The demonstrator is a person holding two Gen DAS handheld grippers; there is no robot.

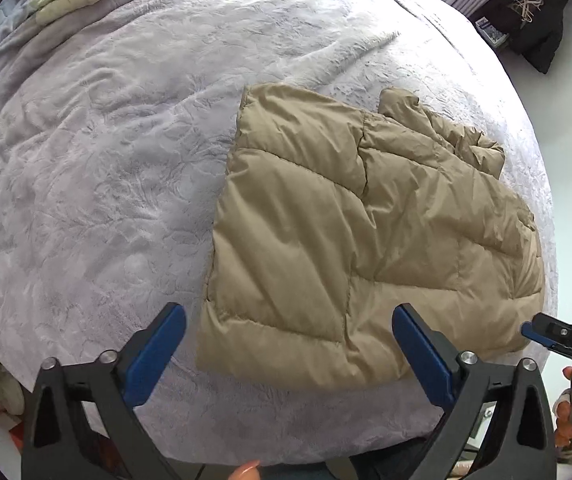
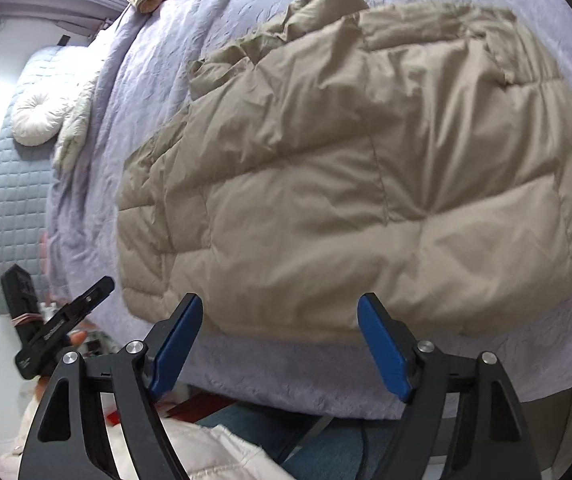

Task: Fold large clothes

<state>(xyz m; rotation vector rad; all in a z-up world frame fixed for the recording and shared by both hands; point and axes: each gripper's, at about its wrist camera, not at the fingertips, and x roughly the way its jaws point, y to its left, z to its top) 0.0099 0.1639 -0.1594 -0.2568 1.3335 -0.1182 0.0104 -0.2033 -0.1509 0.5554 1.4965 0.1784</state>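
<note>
- The right wrist picture is blurry, so small folds on the tan puffy jacket (image 2: 326,184) are hard to see.
- The jacket's crumpled end (image 1: 446,128) is bunched up; I cannot tell if it is a hood or a sleeve.
- The jacket lies folded on the lilac bed cover (image 1: 105,152), near the bed's front edge.
- In the left wrist picture its long side runs from near the camera up and away, with the crumpled end farthest off.
- The left gripper (image 1: 290,348) is wide open and holds nothing; the jacket's near edge shows between its blue pads (image 1: 153,356).
- The right gripper (image 2: 281,344) is wide open too, with nothing in it, above the jacket's near edge.
</note>
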